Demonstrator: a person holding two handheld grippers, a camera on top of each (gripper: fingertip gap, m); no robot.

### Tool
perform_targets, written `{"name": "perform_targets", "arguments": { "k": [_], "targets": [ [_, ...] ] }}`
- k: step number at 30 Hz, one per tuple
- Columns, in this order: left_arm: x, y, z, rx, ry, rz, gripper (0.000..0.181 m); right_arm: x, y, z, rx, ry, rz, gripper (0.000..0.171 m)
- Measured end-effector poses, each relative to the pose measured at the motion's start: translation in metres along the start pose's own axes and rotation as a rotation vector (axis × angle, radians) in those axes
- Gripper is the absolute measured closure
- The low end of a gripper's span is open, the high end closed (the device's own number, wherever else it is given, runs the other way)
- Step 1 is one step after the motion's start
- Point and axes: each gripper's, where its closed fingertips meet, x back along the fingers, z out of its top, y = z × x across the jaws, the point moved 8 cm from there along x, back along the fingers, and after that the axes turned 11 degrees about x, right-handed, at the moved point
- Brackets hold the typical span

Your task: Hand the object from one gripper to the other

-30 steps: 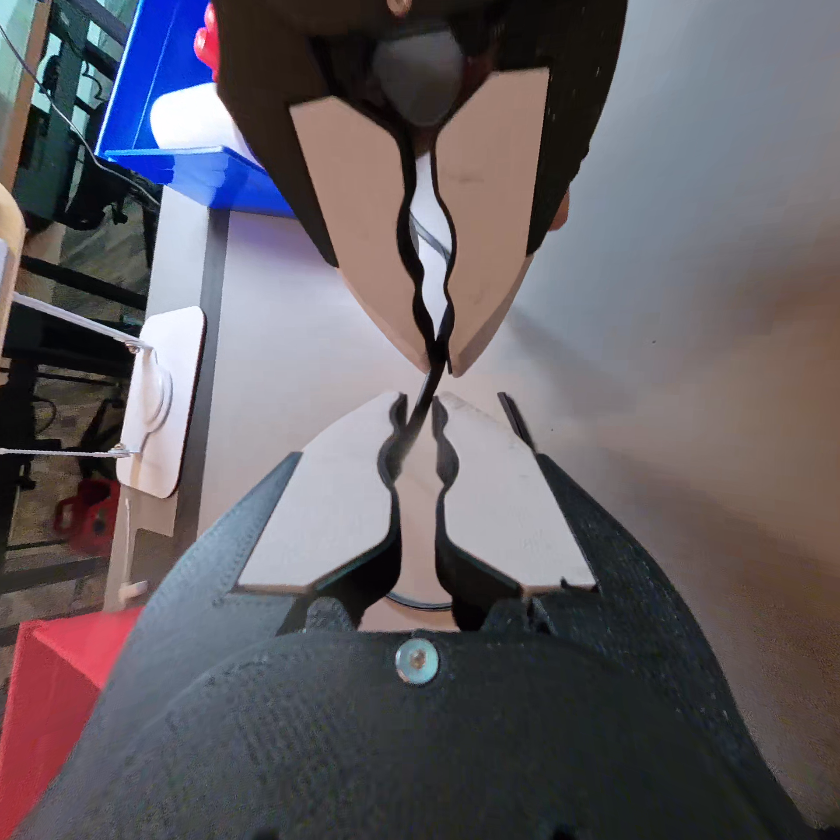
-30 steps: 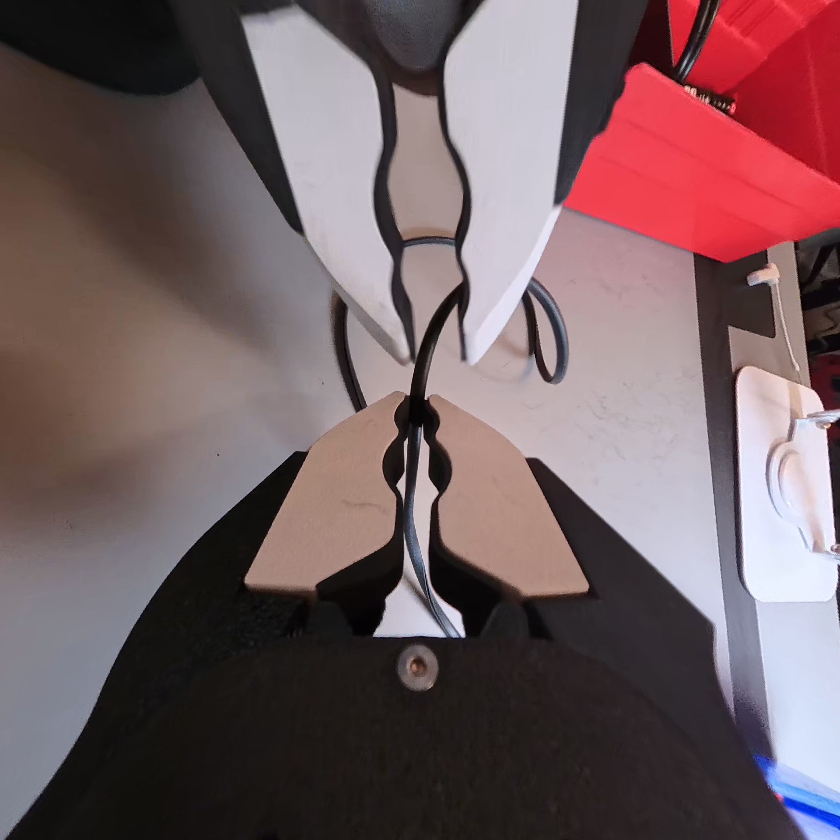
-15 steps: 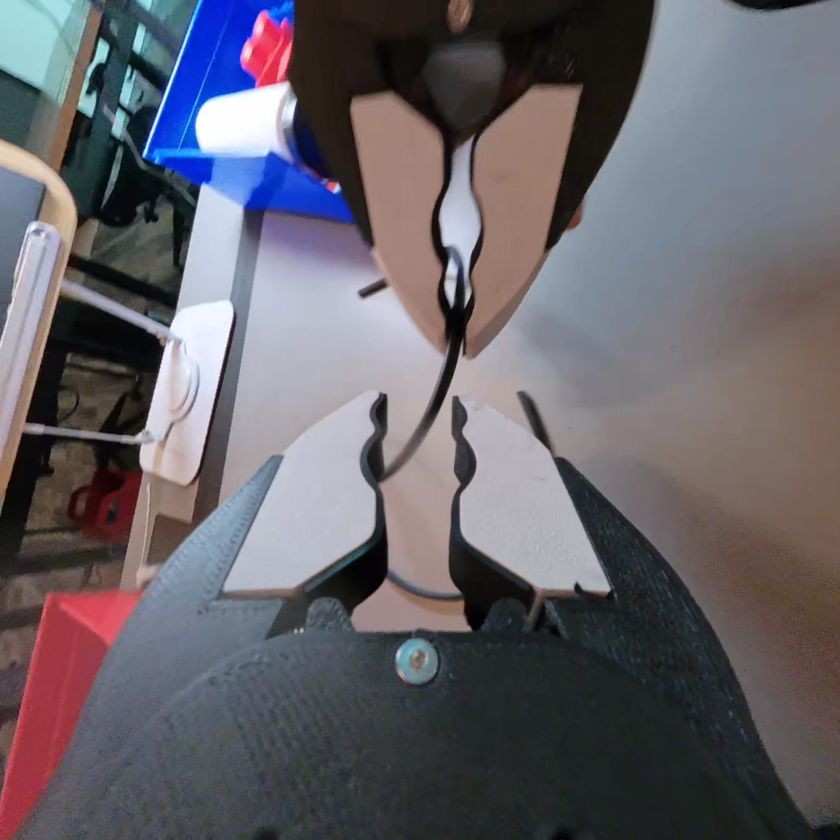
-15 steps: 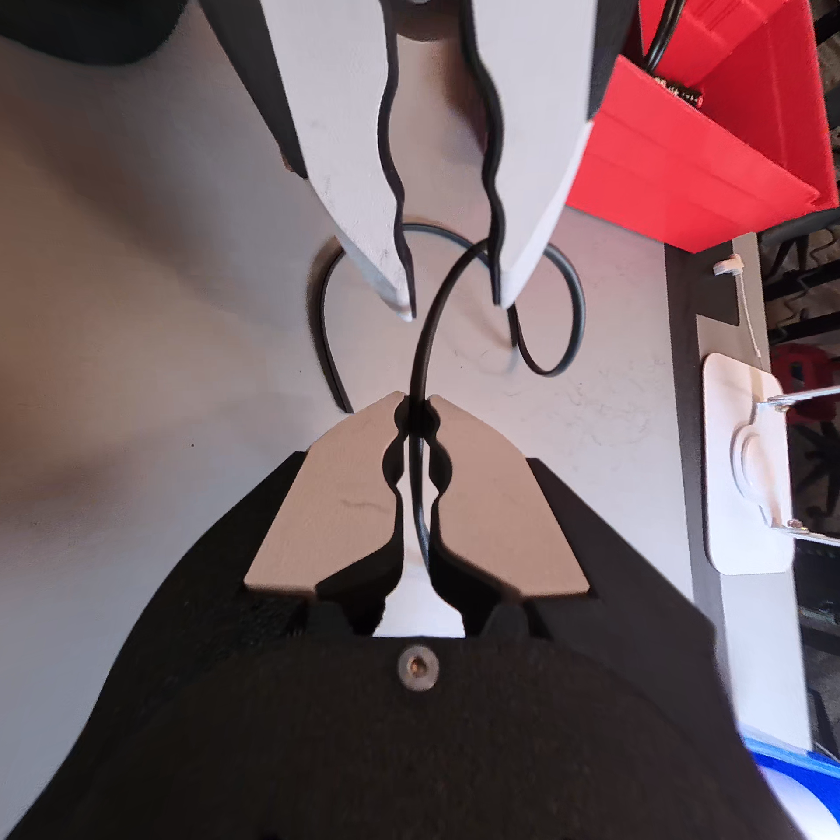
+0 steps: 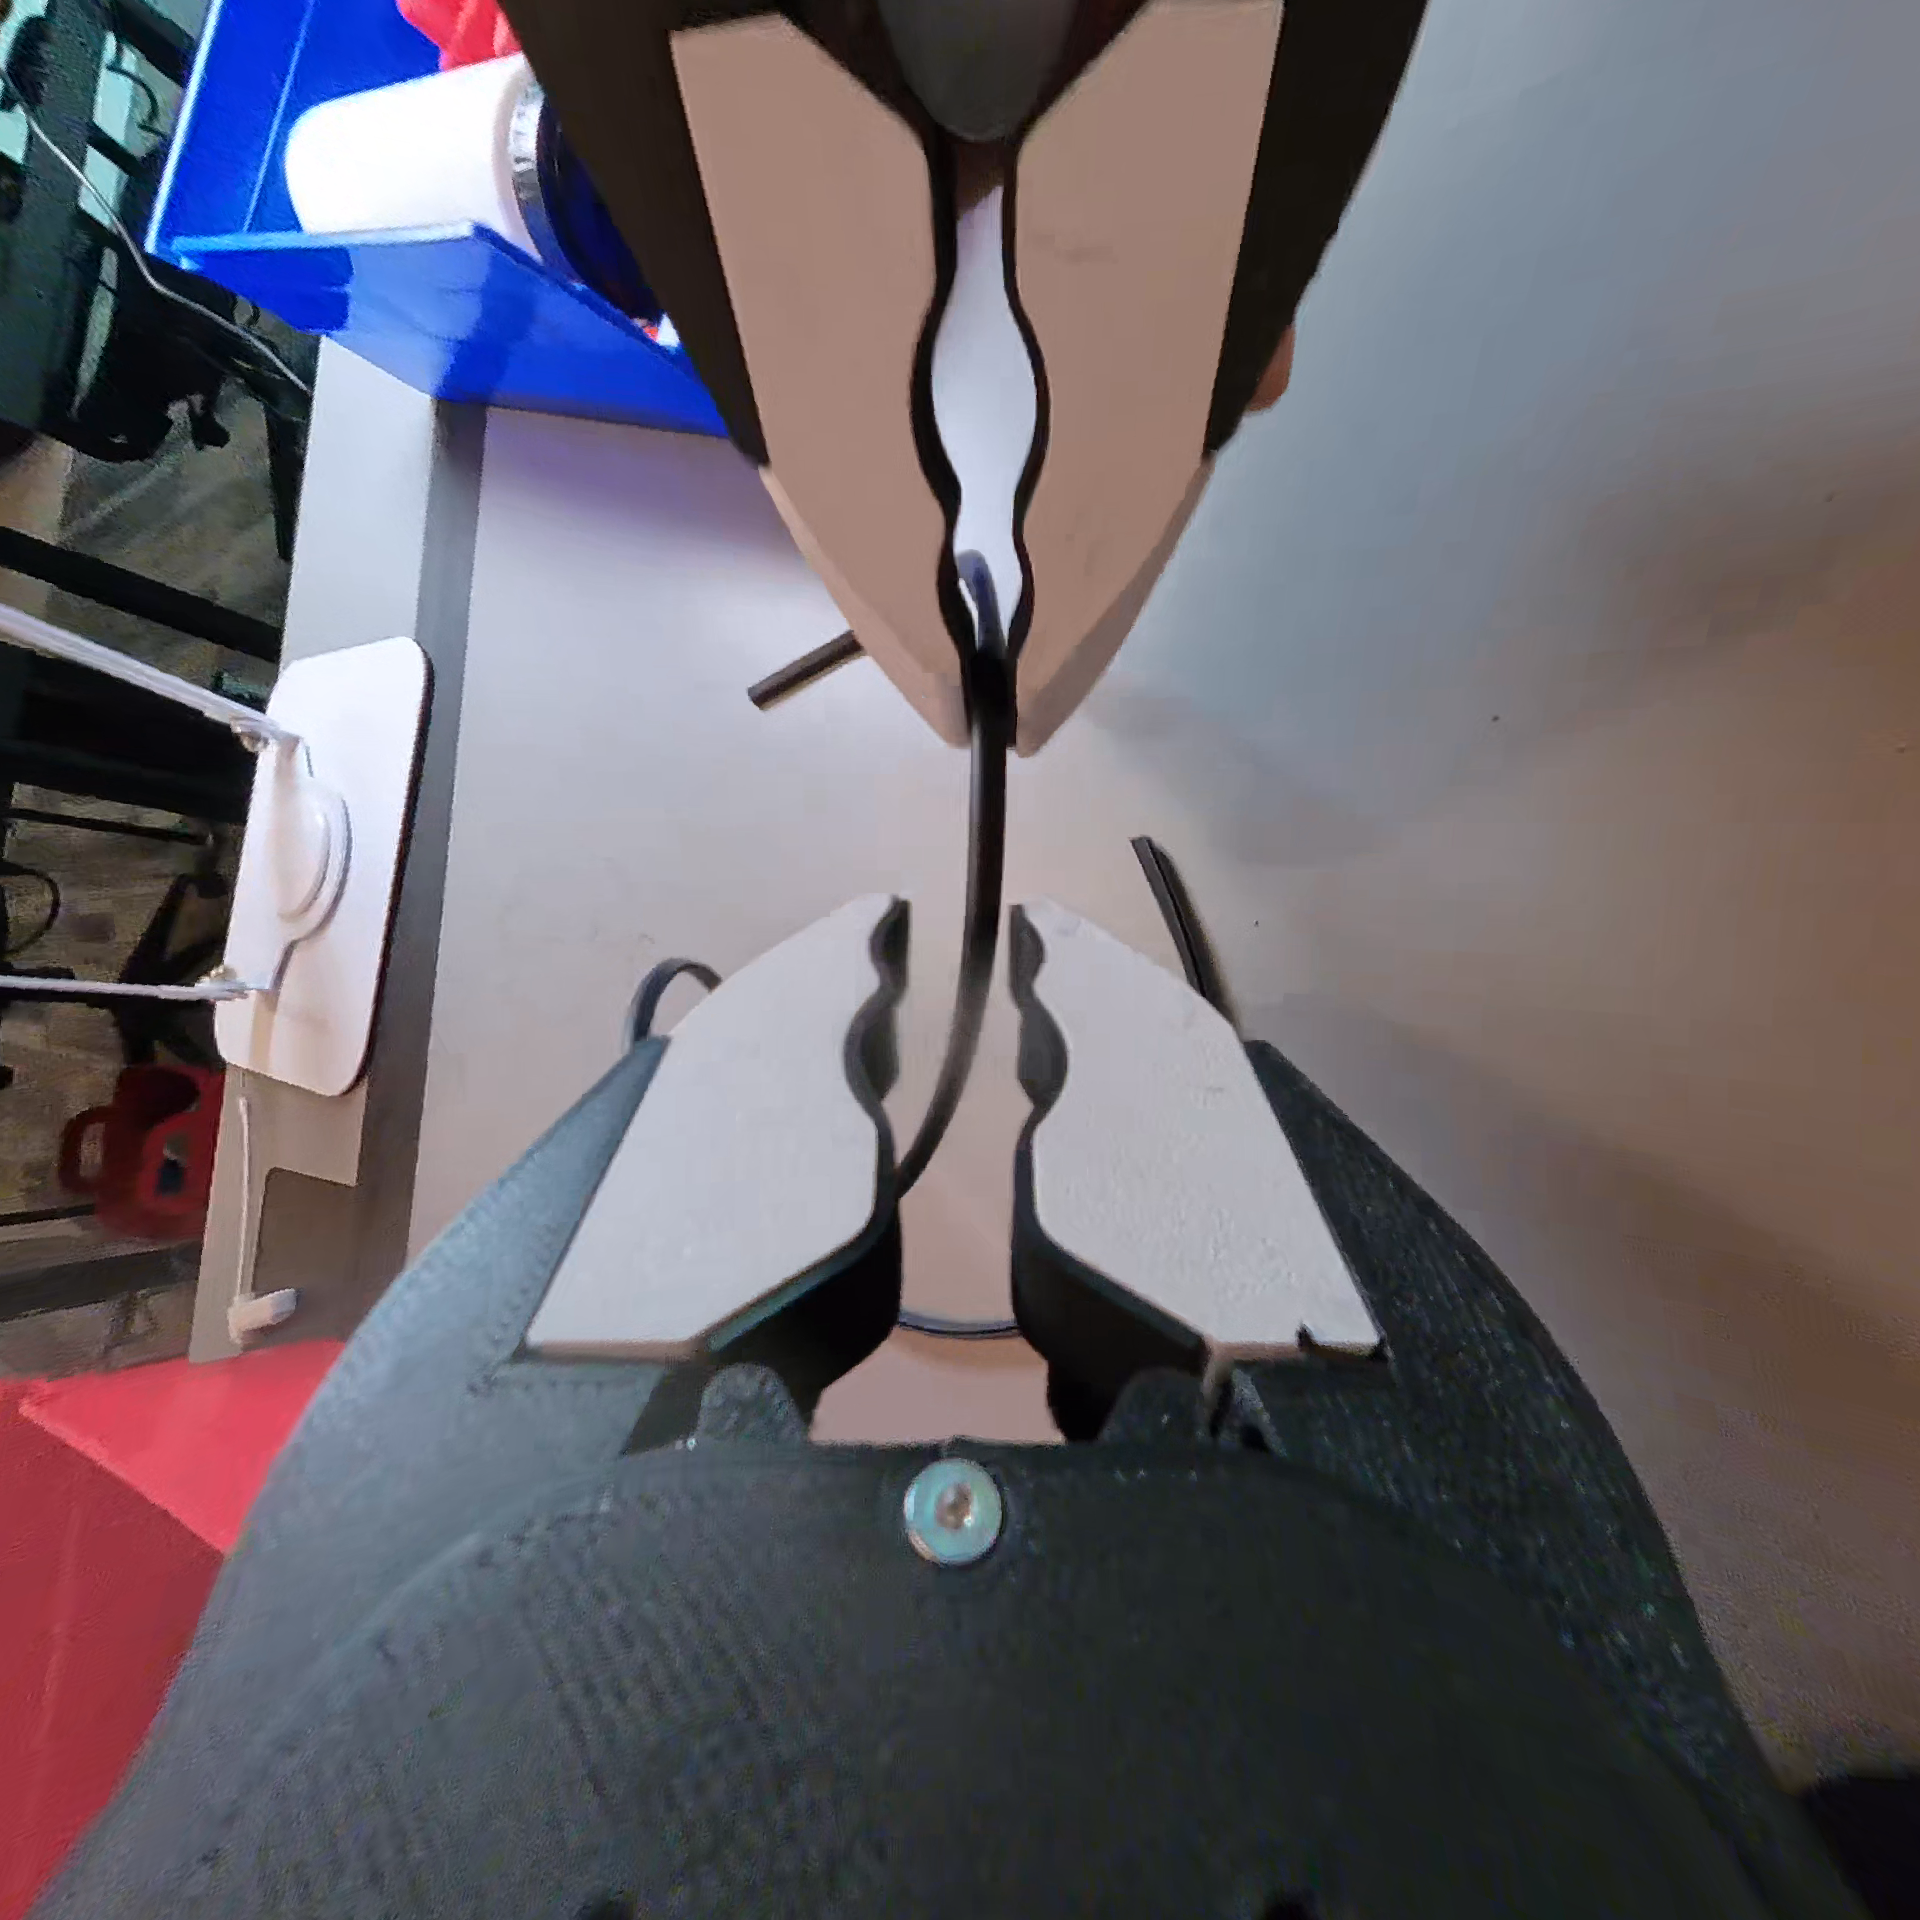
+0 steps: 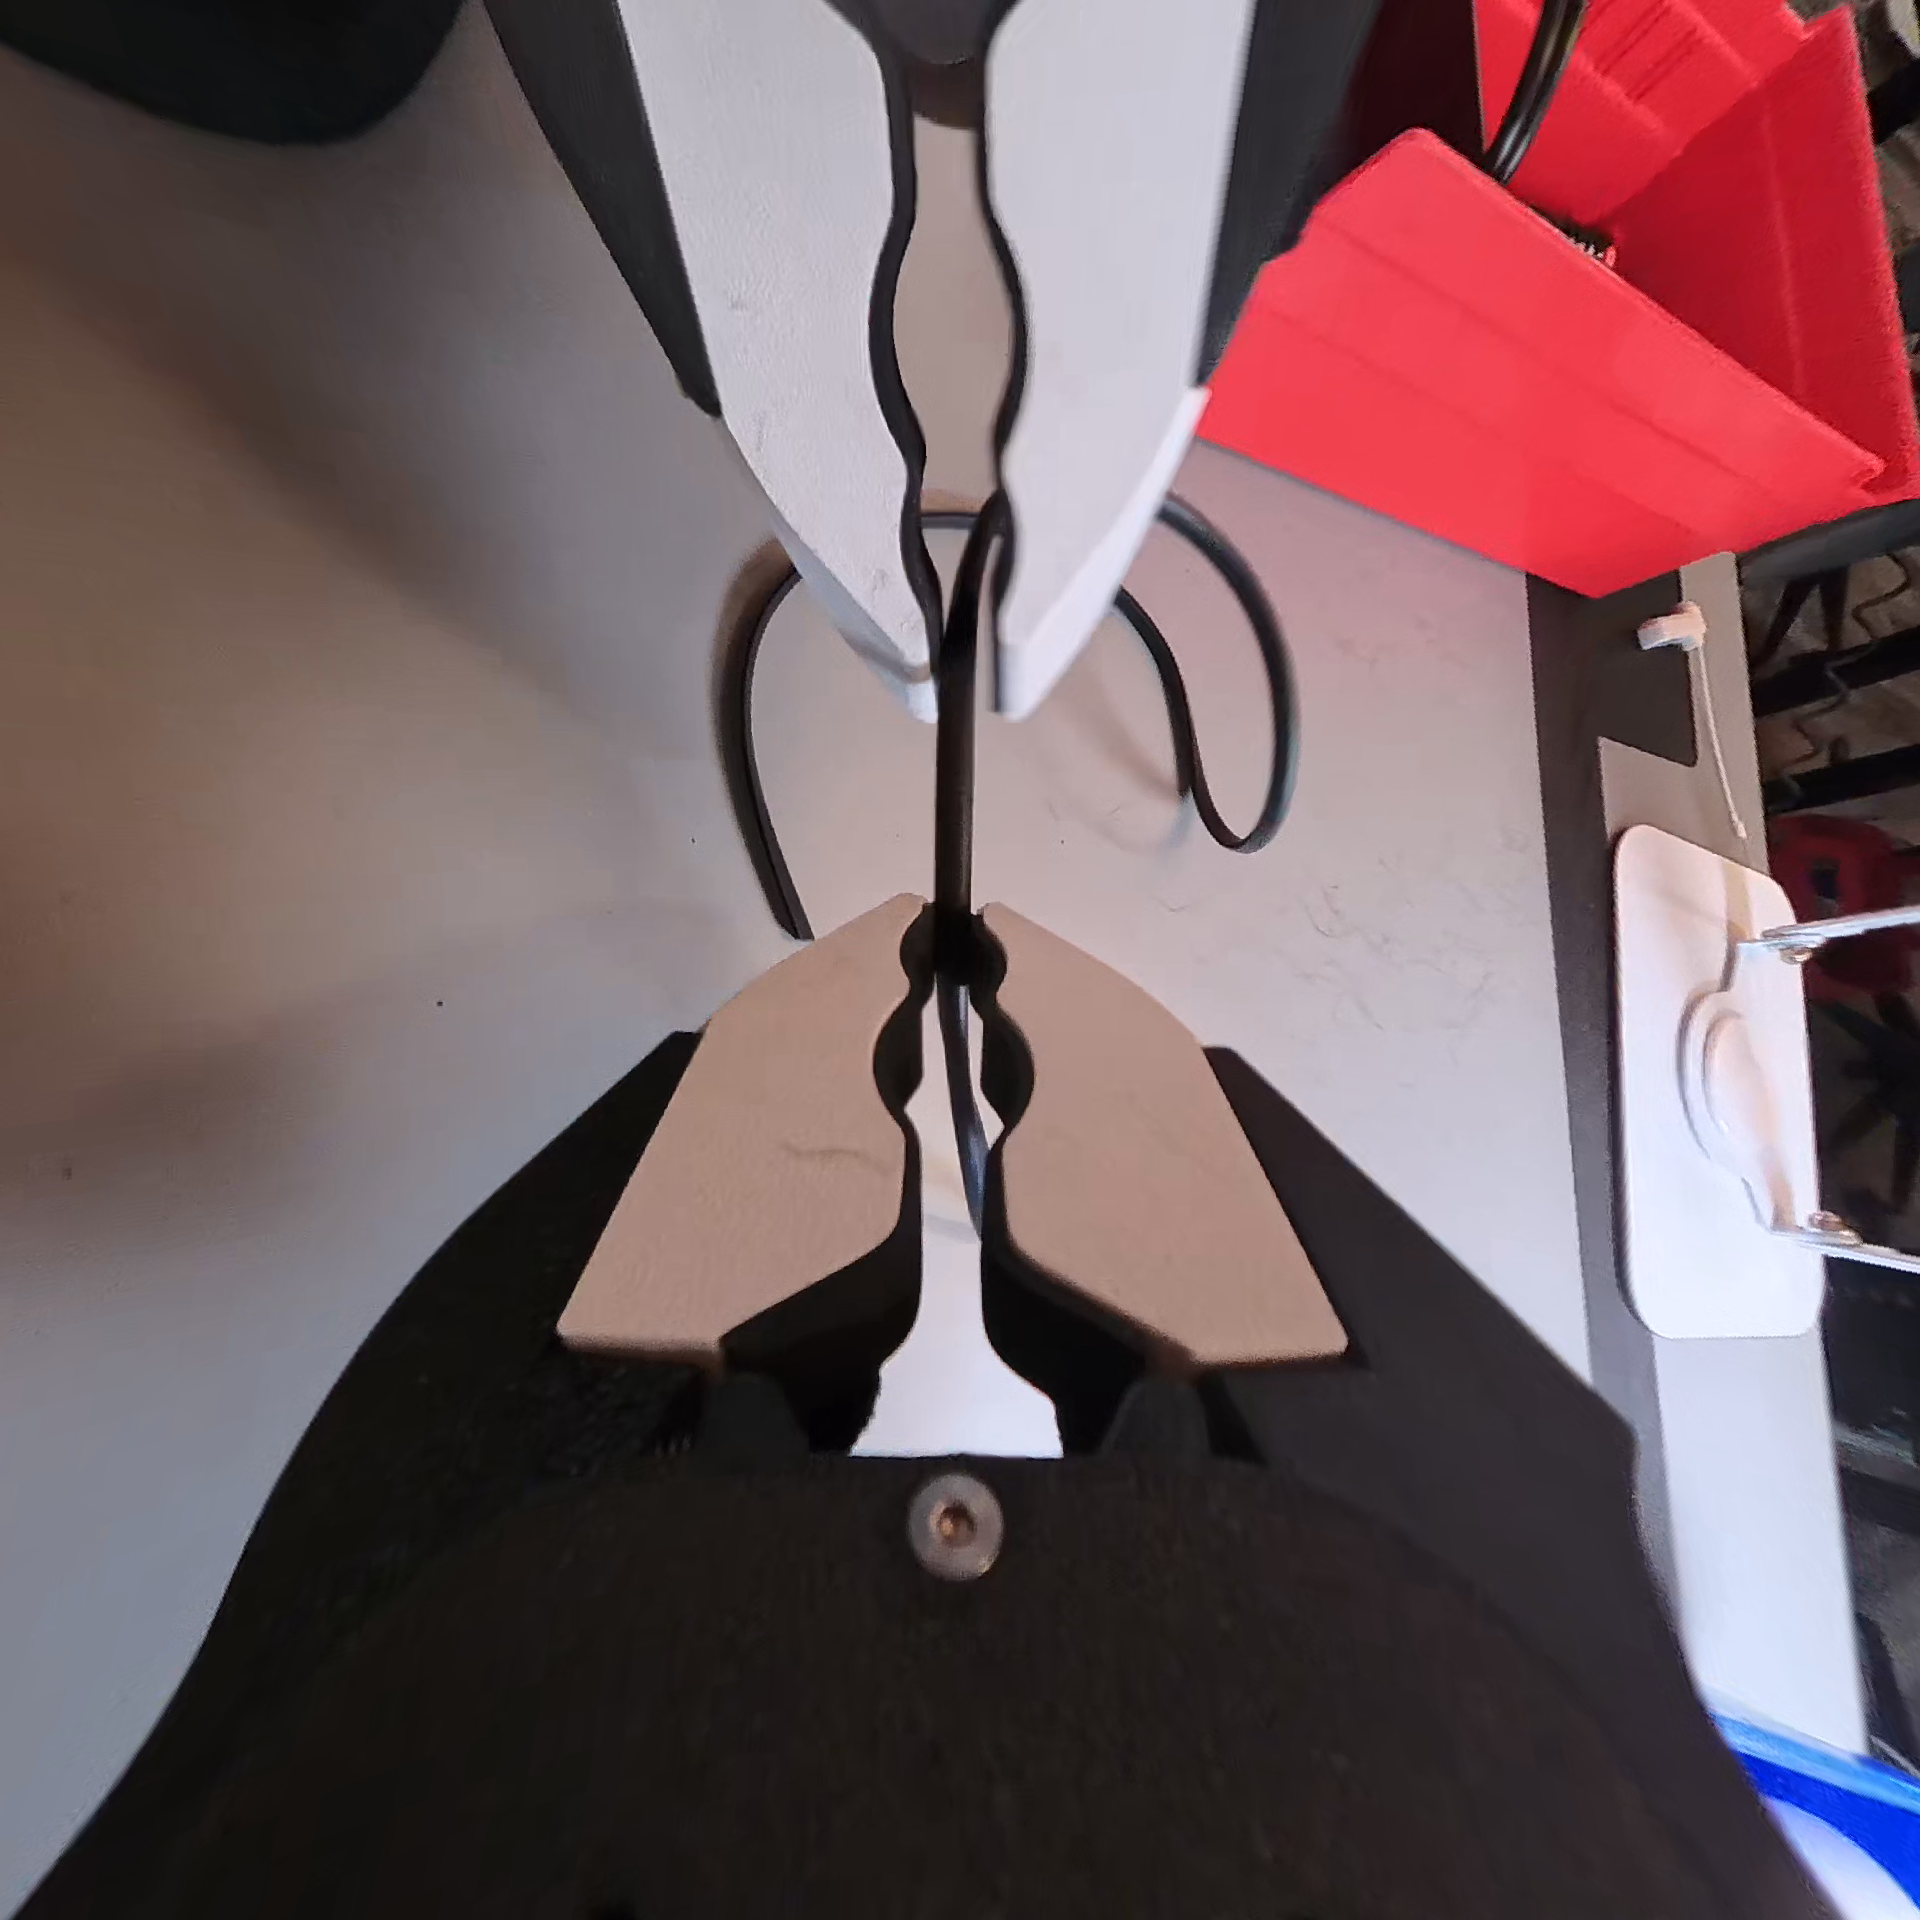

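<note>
Cable (image 5: 985, 831) passed in the left wrist view from the tips of the right gripper (image 5: 985, 743) down into the gap of the left gripper (image 5: 956, 914). Half a second before, the left fingers (image 5: 748, 1122) stood wider apart; now they had come closer, but a gap stayed on both sides of the cable, so this claw was released and not pressing it. The right gripper had also come nearer and filled more of the top of the view. A blue bin (image 5: 436, 301) of smooth plastic stood at the far table edge and held a white cylinder (image 5: 405, 156) lying on its side and something red behind it. A red bin (image 5: 94, 1558) was at the lower left; its inside was not visible. The table (image 5: 1558, 623) was pale and matte.

In the right wrist view the right gripper (image 6: 954, 914) was clenched on the thin black round cable (image 6: 954, 790) at its wavy tips, as before. The left gripper (image 6: 956, 707) opposite had narrowed around the cable compared with the earlier frame, when it stood clearly wider. Loops of the cable lay on the table (image 6: 312, 727) beyond. The red bin (image 6: 1507, 343) at upper right had a ribbed, printed-looking surface, and a dark cord rose from it. A white rounded plate (image 6: 1704, 1091) lay at the right edge.
</note>
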Motion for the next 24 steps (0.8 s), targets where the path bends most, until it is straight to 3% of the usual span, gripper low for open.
{"name": "perform_targets", "arguments": {
  "k": [2, 5, 10, 13, 17, 19, 24],
  "targets": [
    [-0.002, 0.004, 0.007, -0.014, 0.021, -0.002, 0.159, -0.003, -0.003, 0.004, 0.022, -0.01, 0.003, 0.166],
    [-0.005, 0.009, 0.014, -0.055, 0.043, 0.002, 0.175, -0.004, -0.004, 0.012, 0.046, -0.001, -0.015, 0.166],
    [0.004, 0.002, 0.008, -0.02, 0.057, -0.011, 0.176, 0.007, 0.001, 0.002, 0.024, -0.006, -0.033, 0.161],
    [0.006, 0.0, 0.001, 0.004, 0.042, -0.045, 0.175, 0.005, 0.0, 0.0, 0.009, 0.021, -0.003, 0.167],
    [0.001, 0.007, 0.008, -0.02, 0.039, -0.032, 0.161, -0.001, -0.004, 0.008, 0.044, -0.001, 0.001, 0.167],
    [-0.003, 0.011, 0.012, -0.046, 0.036, -0.028, 0.175, -0.002, -0.006, 0.013, 0.059, 0.0, -0.005, 0.167],
    [0.005, 0.007, 0.009, -0.019, 0.08, -0.059, 0.176, 0.007, -0.002, 0.011, 0.037, 0.028, -0.015, 0.162]
  ]
}}
